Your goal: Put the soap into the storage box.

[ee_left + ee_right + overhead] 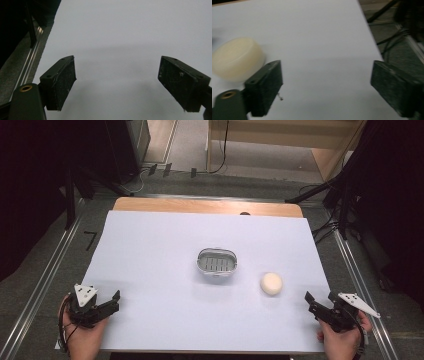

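Nearest the high camera, the left tongs (114, 301) and right tongs (312, 302) are held wide and empty at the near corners of the white bench (150, 270). A slotted metal dish (216, 262) is seen at mid-bench, with a round cream soap (271, 283) just to its right, apart from it.

From the left gripper view, bare bench is seen between spread jaws.

From the right gripper view, the soap (237, 58) is seen left of the spread jaws. It is judged that it should be straddled squarely and gripped low, without squeezing hard.
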`<state>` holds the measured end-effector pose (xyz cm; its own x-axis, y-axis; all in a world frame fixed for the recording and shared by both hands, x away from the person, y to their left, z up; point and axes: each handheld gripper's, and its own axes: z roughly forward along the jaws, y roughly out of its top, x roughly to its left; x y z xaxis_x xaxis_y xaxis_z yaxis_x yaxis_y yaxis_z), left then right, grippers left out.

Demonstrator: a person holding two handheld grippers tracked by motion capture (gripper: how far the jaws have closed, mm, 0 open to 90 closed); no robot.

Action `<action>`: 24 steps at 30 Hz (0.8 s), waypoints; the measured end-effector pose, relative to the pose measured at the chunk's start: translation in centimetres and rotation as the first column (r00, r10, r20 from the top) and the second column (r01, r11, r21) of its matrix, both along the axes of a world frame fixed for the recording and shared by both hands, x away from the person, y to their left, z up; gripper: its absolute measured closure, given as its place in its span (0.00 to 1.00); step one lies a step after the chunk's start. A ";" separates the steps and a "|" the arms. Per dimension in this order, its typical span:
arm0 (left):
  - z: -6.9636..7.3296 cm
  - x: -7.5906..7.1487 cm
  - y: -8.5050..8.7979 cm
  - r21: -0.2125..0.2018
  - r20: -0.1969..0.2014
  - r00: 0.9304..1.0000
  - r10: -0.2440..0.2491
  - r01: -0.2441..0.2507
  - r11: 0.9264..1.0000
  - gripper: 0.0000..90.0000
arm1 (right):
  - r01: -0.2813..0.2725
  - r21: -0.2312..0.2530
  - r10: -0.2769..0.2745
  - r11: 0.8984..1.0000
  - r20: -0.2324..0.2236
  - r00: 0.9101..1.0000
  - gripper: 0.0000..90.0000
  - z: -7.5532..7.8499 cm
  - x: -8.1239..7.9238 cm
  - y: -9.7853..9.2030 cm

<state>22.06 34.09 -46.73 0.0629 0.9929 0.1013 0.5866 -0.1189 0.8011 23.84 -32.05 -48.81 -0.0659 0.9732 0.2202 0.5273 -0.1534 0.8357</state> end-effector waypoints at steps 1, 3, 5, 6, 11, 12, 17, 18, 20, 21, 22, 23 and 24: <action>0.0 0.0 0.0 0.000 0.000 1.000 0.000 0.000 1.000 0.17 | 0.029 -0.016 -0.029 0.999 -0.001 1.000 0.16 0.1 0.0 0.1; 0.0 0.0 0.0 0.002 -0.004 1.000 -0.001 0.001 1.000 0.17 | 0.027 -0.016 -0.027 1.000 -0.001 1.000 0.16 0.3 0.1 0.5; 0.0 0.0 0.0 0.005 -0.006 1.000 -0.001 0.001 1.000 0.17 | 0.018 -0.029 -0.018 0.999 0.000 1.000 0.17 0.4 0.2 0.7; 0.0 0.0 0.0 0.004 -0.006 1.000 -0.002 0.002 1.000 0.17 | 0.010 -0.046 -0.011 0.999 -0.003 1.000 0.17 0.4 0.2 0.9; 0.0 0.0 -0.1 0.009 -0.007 1.000 -0.002 0.002 1.000 0.17 | -0.068 -0.140 0.056 0.988 -0.086 0.995 0.27 0.5 0.5 2.6; 0.0 0.1 -0.1 0.010 -0.008 1.000 -0.002 0.003 1.000 0.17 | -0.081 -0.134 0.069 0.988 -0.095 0.993 0.28 0.6 0.5 2.9; 0.0 0.0 -0.1 0.011 -0.007 1.000 -0.001 0.001 1.000 0.17 | -0.099 -0.109 0.089 0.989 -0.100 0.991 0.34 1.2 0.5 3.4; 0.0 0.0 -0.1 0.012 -0.007 1.000 -0.002 0.002 1.000 0.17 | -0.103 -0.108 0.091 0.989 -0.105 0.990 0.35 1.3 0.5 3.5; 0.0 0.0 -0.1 0.016 -0.006 1.000 -0.003 0.003 1.000 0.17 | -0.113 -0.104 0.100 0.988 -0.120 0.988 0.35 1.4 0.5 3.6; 0.0 0.0 -0.2 0.016 -0.008 1.000 -0.003 0.003 1.000 0.17 | -0.119 -0.098 0.106 0.988 -0.129 0.986 0.34 1.4 0.5 3.7; 0.0 0.0 -0.2 0.016 -0.008 1.000 -0.003 0.003 1.000 0.17 | -0.124 -0.087 0.111 0.989 -0.135 0.985 0.33 1.4 0.5 3.9; 0.0 0.0 -0.2 0.016 -0.006 1.000 -0.003 0.003 1.000 0.17 | -0.131 -0.087 0.118 0.987 -0.140 0.983 0.33 1.4 0.5 4.0; 0.0 0.0 -0.2 0.016 -0.006 1.000 -0.004 0.004 1.000 0.17 | -0.130 -0.090 0.116 0.987 -0.143 0.983 0.32 1.5 0.5 4.2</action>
